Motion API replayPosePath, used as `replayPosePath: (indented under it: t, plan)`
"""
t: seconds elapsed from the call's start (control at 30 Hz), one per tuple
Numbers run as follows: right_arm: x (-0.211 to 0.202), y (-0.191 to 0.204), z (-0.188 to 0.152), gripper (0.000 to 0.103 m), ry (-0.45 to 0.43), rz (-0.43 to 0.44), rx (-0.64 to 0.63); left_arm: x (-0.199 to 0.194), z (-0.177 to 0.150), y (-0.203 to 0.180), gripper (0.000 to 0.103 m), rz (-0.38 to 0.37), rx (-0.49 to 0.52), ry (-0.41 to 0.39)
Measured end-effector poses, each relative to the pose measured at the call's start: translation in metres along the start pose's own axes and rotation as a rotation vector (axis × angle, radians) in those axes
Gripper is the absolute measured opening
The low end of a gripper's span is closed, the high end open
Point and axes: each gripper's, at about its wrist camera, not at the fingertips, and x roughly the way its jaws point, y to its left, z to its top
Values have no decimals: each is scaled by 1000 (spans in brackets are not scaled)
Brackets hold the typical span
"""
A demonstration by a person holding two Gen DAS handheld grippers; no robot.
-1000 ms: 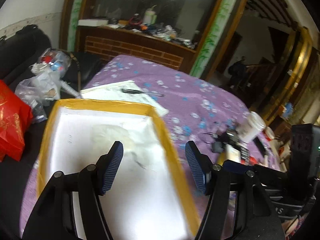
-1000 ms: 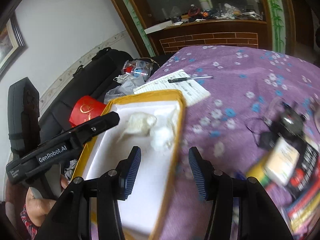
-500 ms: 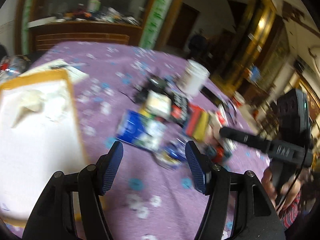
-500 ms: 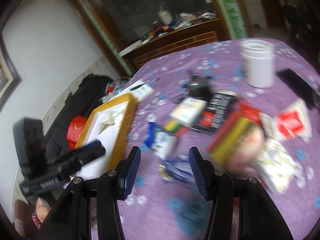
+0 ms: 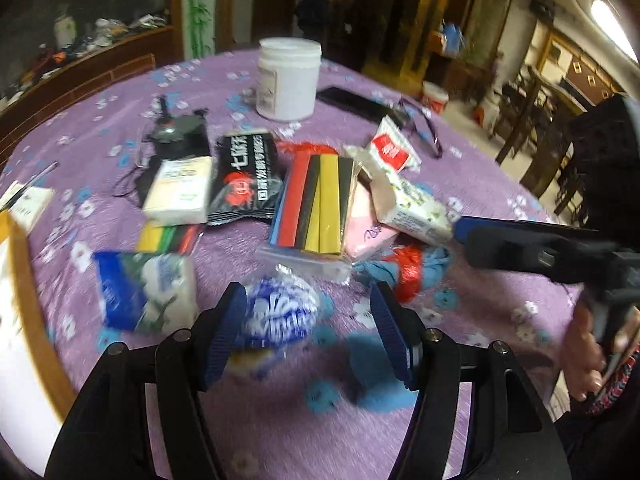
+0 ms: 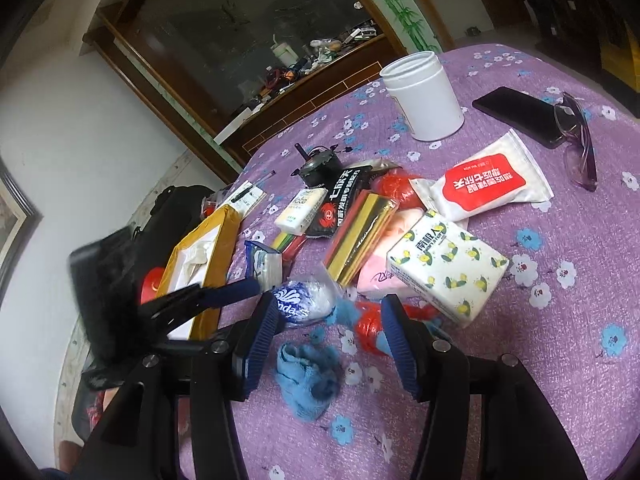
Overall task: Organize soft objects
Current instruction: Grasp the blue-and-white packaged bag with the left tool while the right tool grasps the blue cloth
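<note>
My left gripper (image 5: pixel 308 320) hangs open over the purple flowered tablecloth, and a round blue-and-white tissue packet (image 5: pixel 280 316) lies between its fingers, not squeezed. In the right wrist view that same packet (image 6: pixel 308 300) lies by the left gripper's blue fingertip (image 6: pixel 236 292). My right gripper (image 6: pixel 328 328) is opening just above a crumpled light-blue cloth (image 6: pixel 308 376), with a red mesh bundle (image 6: pixel 368 324) against its right finger; the pads grip nothing. The yellow-rimmed white tray (image 6: pixel 212 240) lies to the left with white wads in it.
The pile holds a lemon-print tissue pack (image 6: pixel 448 268), a red-labelled wipes pack (image 6: pixel 488 180), a black packet (image 5: pixel 244 180), a blue tissue pack (image 5: pixel 144 292) and coloured strips (image 5: pixel 316 204). Behind stand a white jar (image 5: pixel 288 80), a phone (image 6: pixel 516 114) and glasses (image 6: pixel 580 148).
Both grippers swung from over the tray to the right and came down over the pile. The right jaws stand slightly wider than before.
</note>
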Motion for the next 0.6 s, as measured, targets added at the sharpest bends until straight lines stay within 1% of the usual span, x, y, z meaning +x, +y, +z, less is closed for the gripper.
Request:
replayPosePath:
  t: [0.1,0.17,0.3,0.33,0.4,0.5,0.57,0.6]
  plan:
    - [-2,-5,-3,57,0,12,1,15,0,6,63,12,-5,53]
    - [-3,-7,-4,58,-1,13,2,13,-6,7,63,18,-8,50]
    - [-4,-15,-6,59,1,14,6,-6,-27,-2,63,-22,-9,44]
    - [-3,-16,-6,59,4,15,5,-5,-29,-7,63,-19,-2,47]
    - [-1,-17,-8,61,15,19,1,-14,-38,-12,63,-12,-4,36]
    - [3,-14,-13,62,33,26,-11,-22,-38,-5,63,-15,-48,7]
    - [6,-10,-16,62,46,25,-27,-23,-34,1,63,13,-63,-12]
    - [8,-6,-19,62,55,25,-39,-20,-32,5,63,18,-74,-4]
